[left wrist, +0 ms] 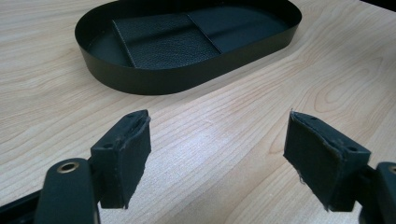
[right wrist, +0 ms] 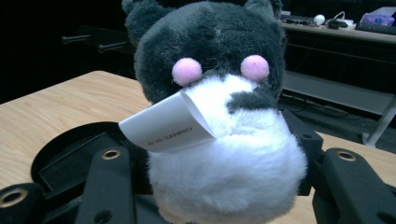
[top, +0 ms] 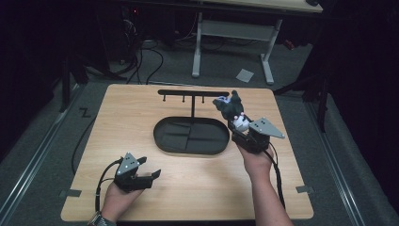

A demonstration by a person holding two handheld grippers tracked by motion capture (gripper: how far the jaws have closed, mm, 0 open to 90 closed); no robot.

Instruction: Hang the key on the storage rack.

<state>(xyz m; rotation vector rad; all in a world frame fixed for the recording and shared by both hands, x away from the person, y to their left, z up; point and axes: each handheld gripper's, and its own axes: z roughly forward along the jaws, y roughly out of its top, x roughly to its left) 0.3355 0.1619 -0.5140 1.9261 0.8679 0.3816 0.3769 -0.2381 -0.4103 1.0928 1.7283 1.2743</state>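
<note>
Plush toy [top: 233,109], dark grey with a white lower part and two pink spots, sits clamped in the right gripper [top: 242,128], whose jaws press in on the white part from both sides. In the right gripper view the toy [right wrist: 219,116] rises straight up between the jaws, and a white paper tag [right wrist: 163,125] printed with small letters sticks out from its left side. From the high view the right hand [top: 256,160] holds the toy above the right side of the desk [top: 197,188], just beside the right end of the black oval tray [top: 162,141] and near the right end of the black T-shaped hook stand [top: 193,93], which stands at the far edge of the tray.

The left gripper [top: 149,175] is near the front left of the desk, held by the left hand [top: 117,195], well apart from the toy. Its jaws stand wide apart and hold nothing; in the left gripper view bare wood shows between the pads [left wrist: 122,158], and the tray [left wrist: 140,79] lies beyond them with flat dark panels [left wrist: 163,39] on its floor.
</note>
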